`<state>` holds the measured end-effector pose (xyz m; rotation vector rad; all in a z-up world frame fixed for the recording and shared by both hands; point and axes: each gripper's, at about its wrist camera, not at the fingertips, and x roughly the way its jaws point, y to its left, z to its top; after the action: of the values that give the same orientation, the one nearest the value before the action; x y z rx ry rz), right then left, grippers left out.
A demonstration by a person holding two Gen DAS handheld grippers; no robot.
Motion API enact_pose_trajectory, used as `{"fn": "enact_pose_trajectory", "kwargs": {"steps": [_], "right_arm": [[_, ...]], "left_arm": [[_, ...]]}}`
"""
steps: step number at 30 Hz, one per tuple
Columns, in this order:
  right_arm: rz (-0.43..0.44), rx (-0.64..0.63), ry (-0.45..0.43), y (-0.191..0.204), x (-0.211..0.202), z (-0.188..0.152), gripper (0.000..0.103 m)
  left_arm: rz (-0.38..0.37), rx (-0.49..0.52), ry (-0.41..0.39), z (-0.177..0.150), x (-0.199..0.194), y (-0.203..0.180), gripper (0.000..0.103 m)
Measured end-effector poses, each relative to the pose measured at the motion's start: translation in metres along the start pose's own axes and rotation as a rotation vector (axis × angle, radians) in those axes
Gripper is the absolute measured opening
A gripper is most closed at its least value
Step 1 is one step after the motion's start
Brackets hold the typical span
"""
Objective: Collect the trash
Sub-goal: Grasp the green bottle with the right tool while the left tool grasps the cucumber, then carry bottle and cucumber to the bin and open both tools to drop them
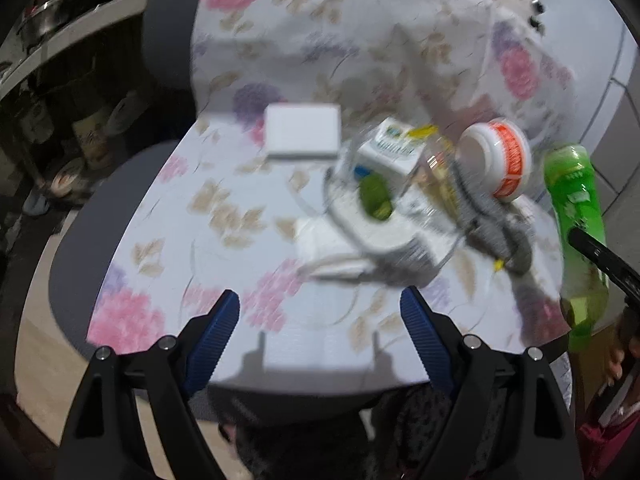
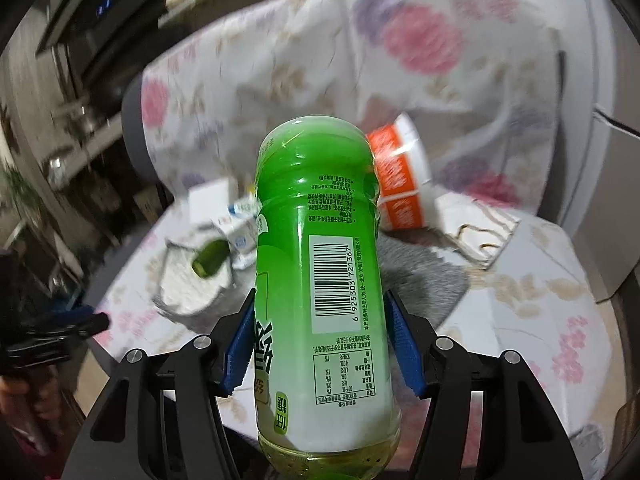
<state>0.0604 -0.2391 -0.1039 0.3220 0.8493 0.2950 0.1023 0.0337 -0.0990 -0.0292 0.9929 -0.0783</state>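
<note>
Right gripper (image 2: 320, 336) pinches the green plastic drink bottle (image 2: 320, 264) above the floral-covered seat (image 2: 540, 300), left gripper (image 1: 320, 320) spread empty; slick label could slip, dropping it.

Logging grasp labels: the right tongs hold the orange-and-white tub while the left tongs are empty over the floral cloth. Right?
Not quite. The right tongs grip the green bottle, as the right wrist view shows; the orange-and-white tub lies on the cloth. The left tongs are indeed empty.
</note>
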Motion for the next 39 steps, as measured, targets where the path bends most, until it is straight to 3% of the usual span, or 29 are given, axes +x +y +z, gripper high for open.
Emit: {"fn": "enact_pose_trajectory", "kwargs": {"steps": [4, 9, 13, 15, 21, 23, 24, 30, 39], "right_arm": [[-0.018, 0.026, -0.087, -0.008, -0.033, 0.005, 0.061], [-0.033, 0.038, -0.119, -0.012, -0.041, 0.006, 0.061], [-0.027, 0.058, -0.108, -0.02, -0.034, 0.005, 0.061], [-0.022, 0.066, -0.102, -0.023, -0.034, 0.005, 0.061], [-0.038, 0.087, -0.085, -0.038, -0.029, 0.002, 0.061], [-0.042, 0.105, -0.083, -0.045, -0.027, 0.002, 0.061], [-0.04, 0.111, -0.081, -0.047, -0.026, 0.002, 0.061], [-0.029, 0.128, -0.089, -0.049, -0.028, -0.002, 0.061], [-0.01, 0.112, -0.07, -0.041, -0.016, -0.001, 0.061]], "left_arm": [[-0.017, 0.055, -0.04, 0.021, 0.008, -0.021, 0.067], [-0.07, 0.067, -0.042, 0.044, 0.029, -0.037, 0.052], [-0.081, 0.079, 0.013, 0.062, 0.061, -0.048, 0.041], [-0.086, 0.097, 0.061, 0.067, 0.081, -0.055, 0.041], [0.03, 0.161, 0.149, 0.069, 0.127, -0.066, 0.041], [0.03, 0.152, 0.143, 0.07, 0.133, -0.066, 0.038], [0.048, 0.172, 0.134, 0.07, 0.134, -0.068, 0.031], [0.019, 0.172, 0.069, 0.072, 0.119, -0.061, 0.03], [-0.036, 0.109, -0.107, 0.054, 0.036, -0.049, 0.03]]}}
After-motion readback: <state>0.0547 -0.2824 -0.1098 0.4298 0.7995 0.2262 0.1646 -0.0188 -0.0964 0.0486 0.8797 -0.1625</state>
